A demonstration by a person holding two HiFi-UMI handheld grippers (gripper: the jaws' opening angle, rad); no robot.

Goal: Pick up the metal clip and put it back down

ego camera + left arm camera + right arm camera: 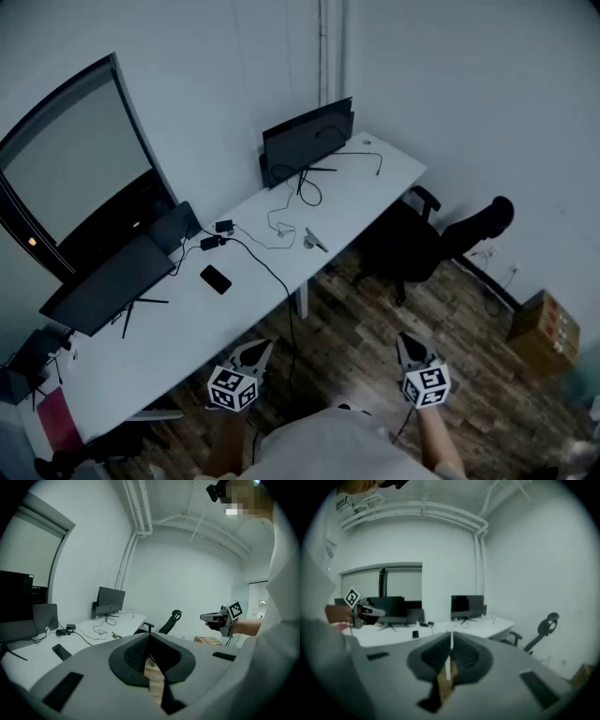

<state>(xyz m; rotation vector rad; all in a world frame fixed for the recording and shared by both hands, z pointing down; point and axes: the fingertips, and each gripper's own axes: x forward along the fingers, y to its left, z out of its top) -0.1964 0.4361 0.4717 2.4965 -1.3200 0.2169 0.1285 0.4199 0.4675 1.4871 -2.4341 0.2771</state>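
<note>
Nearest, left gripper (150, 639): its jaws are pressing together with nothing between them; it is hovering over the floor, just short of the desk's near edge, and tipping slightly downward.
Right gripper (451, 641): its jaws are likewise meeting and gripping nothing; it is hanging over the floor, well apart from the left gripper and to its right.
Floor (375, 309): wood planks are showing under both grippers.
Desk (169, 347): long and white, it is running from near left to far right.
Phone (216, 278): dark, it is lying flat on the desk near the front edge.
Black cable (267, 264): it is trailing across the desk and dropping over the front edge.
Metal clip (316, 240): it is lying on the desk close to the front edge, right of the phone, with a thin cable just beside it, well apart from both grippers.
Office chair (441, 239): black, it is standing right of the desk.
Cardboard box (544, 328): it is sitting on the floor at the right, by the wall.
Monitor (307, 141): it is standing at the desk's far end.
</note>
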